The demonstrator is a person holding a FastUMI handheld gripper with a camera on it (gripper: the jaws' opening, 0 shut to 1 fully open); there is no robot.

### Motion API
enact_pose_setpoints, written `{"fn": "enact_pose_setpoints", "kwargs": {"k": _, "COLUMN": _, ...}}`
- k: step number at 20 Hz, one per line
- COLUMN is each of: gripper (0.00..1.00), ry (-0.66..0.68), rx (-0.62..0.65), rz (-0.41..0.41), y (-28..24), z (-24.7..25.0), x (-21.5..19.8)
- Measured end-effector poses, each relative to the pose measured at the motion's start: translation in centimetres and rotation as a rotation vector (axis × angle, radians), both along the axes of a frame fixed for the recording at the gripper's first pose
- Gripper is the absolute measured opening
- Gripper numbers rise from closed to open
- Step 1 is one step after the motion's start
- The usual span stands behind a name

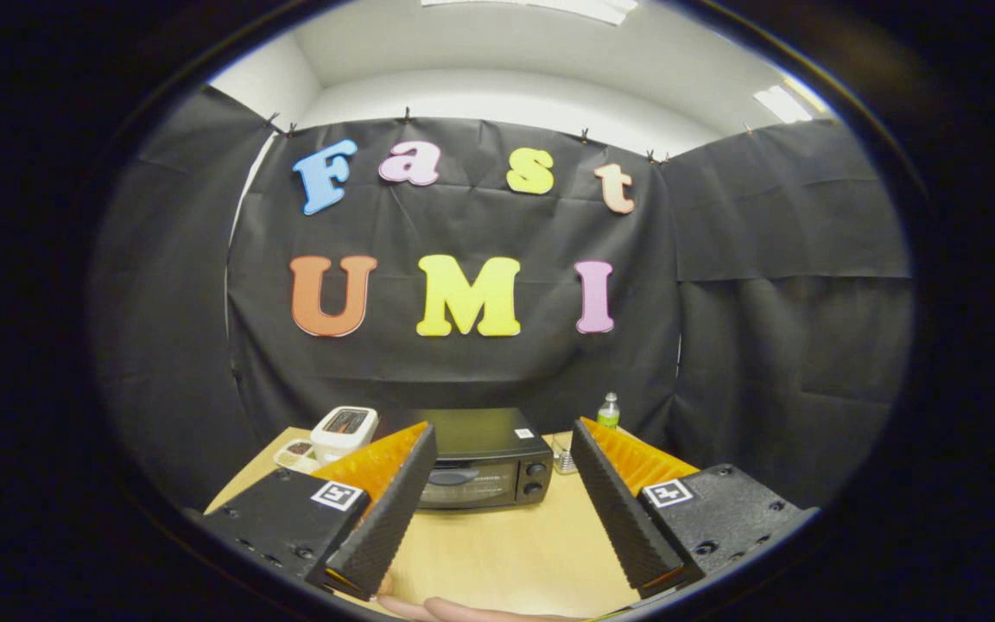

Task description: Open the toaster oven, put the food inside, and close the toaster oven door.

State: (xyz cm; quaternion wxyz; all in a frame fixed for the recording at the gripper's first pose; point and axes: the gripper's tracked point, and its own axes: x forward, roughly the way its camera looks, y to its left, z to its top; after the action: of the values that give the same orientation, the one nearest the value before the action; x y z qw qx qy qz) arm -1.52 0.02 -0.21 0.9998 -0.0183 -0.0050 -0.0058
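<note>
Booth: black cloth walls on three sides, white ceiling above; a pale wood surface (497,544) runs from the near edge to the back cloth. Item 1, oven (484,458): black, standing at the far middle of the surface against the cloth, door shut, glass front facing the tongs, two knobs (534,478) stacked at its right end, a handle bar across the top of the door. Its long axis runs left to right, square across the line of approach. Item 2, tongs (497,510): fingers spread wide apart, holding nothing, raised over the near surface; the oven lies straight ahead and beyond them, framed in the gap, slightly left of centre, bare surface between. Judged: the coming move is a straight advance to the handle, then a downward pull. Item 3, toaster (344,428): white, left of the oven, partly behind the left finger. Item 4, tray (297,453): small, pale, left of the toaster, with dark contents, likely the food, too small to identify. Item 5, bottle (608,410): clear, green cap, far right of the oven. Item 6, cup (562,456): clear, just right of the oven, half masked by the right finger. Item 7, hand (463,612): a sliver at the near edge, cut off. The oven's left end is hidden by the left finger.
</note>
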Motion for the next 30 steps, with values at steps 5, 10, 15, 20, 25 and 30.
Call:
{"fn": "enact_pose_setpoints", "kwargs": {"k": 5, "gripper": 1.00, "ry": -0.015, "rx": 0.006, "rz": 0.023, "y": 0.6, "z": 0.4, "x": 0.4}}
{"fn": "enact_pose_setpoints", "kwargs": {"k": 10, "gripper": 1.00, "ry": -0.047, "rx": 0.013, "rz": 0.069, "y": 2.0, "z": -0.3, "x": 3.6}}
{"fn": "enact_pose_setpoints", "kwargs": {"k": 15, "gripper": 1.00, "ry": -0.054, "rx": 0.008, "rz": 0.064, "y": 3.1, "z": -2.2, "x": 9.6}}
{"fn": "enact_pose_setpoints", "kwargs": {"k": 20, "gripper": 1.00, "ry": 0.007, "rx": -0.016, "rz": 0.102, "y": 5.5, "z": -6.6, "x": 16.5}}
{"fn": "enact_pose_setpoints", "kwargs": {"k": 25, "gripper": 1.00, "ry": 0.097, "rx": 0.000, "rz": 0.101, "y": 6.0, "z": -12.1, "x": 23.2}}
{"fn": "enact_pose_setpoints", "kwargs": {"k": 30, "gripper": 1.00, "ry": 0.202, "rx": -0.038, "rz": 0.079, "y": 6.8, "z": -16.4, "x": 26.5}}
